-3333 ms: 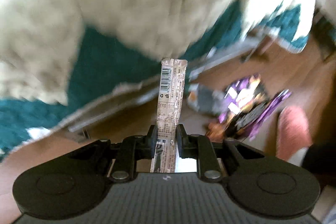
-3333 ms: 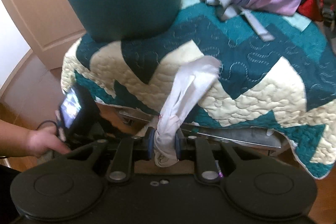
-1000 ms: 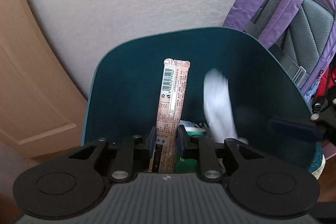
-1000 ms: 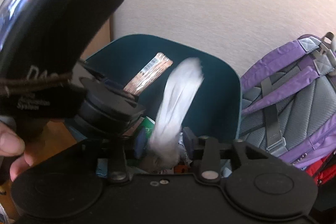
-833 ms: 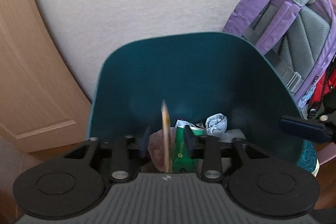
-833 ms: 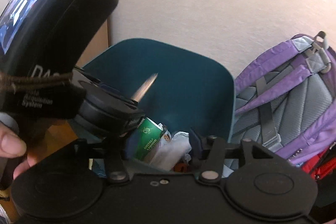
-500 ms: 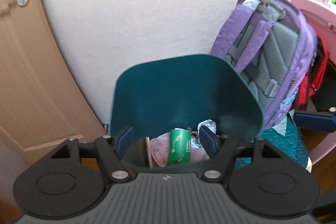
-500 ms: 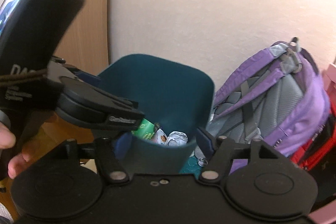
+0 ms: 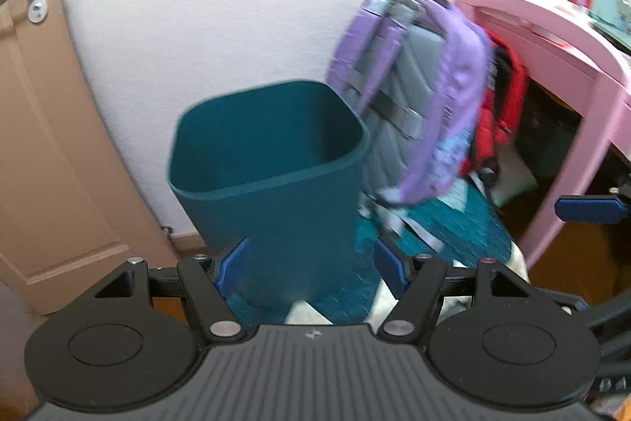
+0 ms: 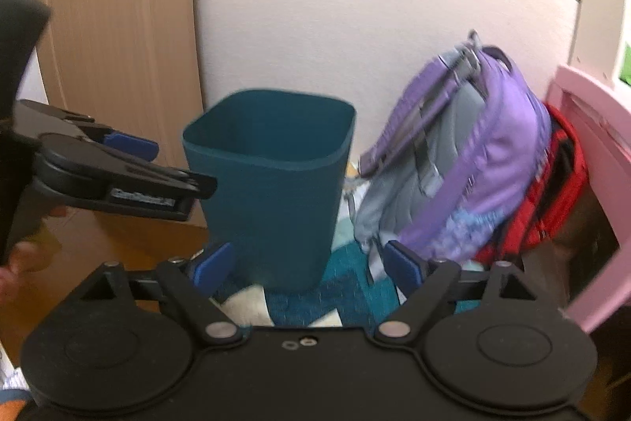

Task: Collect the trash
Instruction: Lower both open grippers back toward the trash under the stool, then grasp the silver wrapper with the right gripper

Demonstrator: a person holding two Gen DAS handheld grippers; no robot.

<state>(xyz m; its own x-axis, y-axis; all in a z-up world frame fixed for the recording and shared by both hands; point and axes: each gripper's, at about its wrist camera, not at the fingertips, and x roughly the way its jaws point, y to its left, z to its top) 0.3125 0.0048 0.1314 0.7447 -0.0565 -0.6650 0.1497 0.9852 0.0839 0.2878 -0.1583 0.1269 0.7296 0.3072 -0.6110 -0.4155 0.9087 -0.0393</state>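
Right wrist view: one teal trash bin is seen beside one purple backpack; left tool and right tool are both spread wide, nothing gripped.

I could read nothing. A pale label on my left gripper, at the left of the right wrist view, was too blurred to make out.

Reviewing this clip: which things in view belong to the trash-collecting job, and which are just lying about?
Part of the job:
teal trash bin
left hand-held gripper, open and empty
right hand-held gripper, open and empty

Just lying about:
purple backpack
red bag
teal quilt
pink desk
wooden door
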